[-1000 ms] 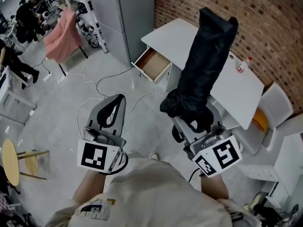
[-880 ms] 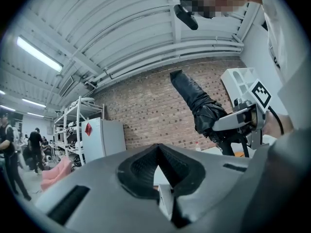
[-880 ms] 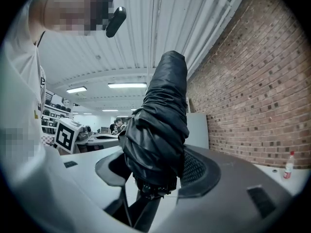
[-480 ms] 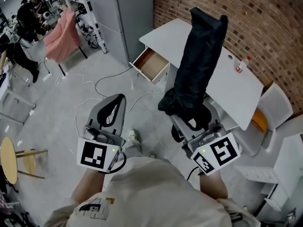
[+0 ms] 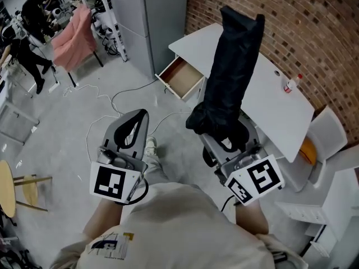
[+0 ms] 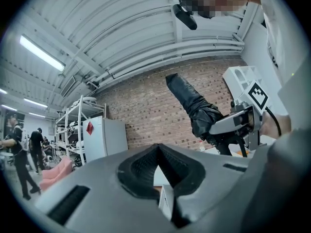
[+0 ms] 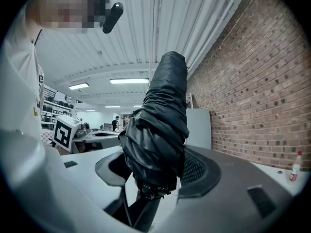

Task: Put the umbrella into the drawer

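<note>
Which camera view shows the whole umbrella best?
The head view: the black umbrella shows at almost full length. The right gripper view shows it close and foreshortened; the left gripper view shows it small, from the side.

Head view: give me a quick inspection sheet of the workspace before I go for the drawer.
Surface: white desk, mostly bare.
Job's things: black folded umbrella, held upright; drawer open, looks empty.
Clutter: one bottle on the desk.
Grippers: left gripper shut, empty; right gripper shut on the umbrella.
Cables: white cable loose on the floor near the drawer.
Surroundings: brick wall, grey cabinet, pink cloth, people far left.
</note>
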{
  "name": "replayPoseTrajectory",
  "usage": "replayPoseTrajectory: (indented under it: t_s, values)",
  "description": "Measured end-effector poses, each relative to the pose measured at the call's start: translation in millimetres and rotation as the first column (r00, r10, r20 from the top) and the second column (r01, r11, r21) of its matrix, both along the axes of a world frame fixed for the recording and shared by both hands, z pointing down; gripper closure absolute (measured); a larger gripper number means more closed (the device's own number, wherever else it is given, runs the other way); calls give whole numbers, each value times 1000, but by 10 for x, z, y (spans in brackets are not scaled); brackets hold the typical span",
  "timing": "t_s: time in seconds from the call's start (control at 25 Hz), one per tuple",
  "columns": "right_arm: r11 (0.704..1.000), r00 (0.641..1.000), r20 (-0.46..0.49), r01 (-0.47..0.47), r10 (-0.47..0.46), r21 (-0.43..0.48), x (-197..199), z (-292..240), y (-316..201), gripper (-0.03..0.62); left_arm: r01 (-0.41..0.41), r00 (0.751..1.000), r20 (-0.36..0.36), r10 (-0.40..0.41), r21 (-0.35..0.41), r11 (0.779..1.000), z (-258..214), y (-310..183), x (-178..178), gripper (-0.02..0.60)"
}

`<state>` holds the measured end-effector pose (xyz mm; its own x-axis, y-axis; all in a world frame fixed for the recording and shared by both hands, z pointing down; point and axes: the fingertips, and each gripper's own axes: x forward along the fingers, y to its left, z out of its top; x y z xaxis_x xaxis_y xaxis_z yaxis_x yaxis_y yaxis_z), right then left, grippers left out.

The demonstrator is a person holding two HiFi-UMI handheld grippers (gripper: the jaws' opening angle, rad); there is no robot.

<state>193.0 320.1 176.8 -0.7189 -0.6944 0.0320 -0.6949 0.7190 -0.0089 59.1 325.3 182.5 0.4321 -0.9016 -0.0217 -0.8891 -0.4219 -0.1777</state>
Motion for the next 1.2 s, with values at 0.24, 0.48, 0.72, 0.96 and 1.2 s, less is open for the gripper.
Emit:
replayPoseTrajectory:
  t_s: [0.24,0.48,0.72,0.96,1.2]
  values:
    - [1000,1000,-20,16,-16,-22,-262,104,-423,339,-9,1000,-6,9,-19,1000,83,-459,-196,574]
    - [998,1000,-25,14,-15,-58,-578,191,-962,339,-23,1000,-7,23,-26,999,54,-1024,-457,574]
    - [994,999,-47,-5,0,-110,-890,311,-1553,339,-39,999,-13,39,-60,997,119,-1615,-778,575]
    - [983,996,-86,-29,13,-181,-1188,540,-2139,339,-71,997,-31,69,-92,993,227,-2252,-1036,574]
    - [955,990,-129,-88,52,-285,-1426,849,-2782,339,-116,993,-32,112,-154,981,390,-2979,-1271,575]
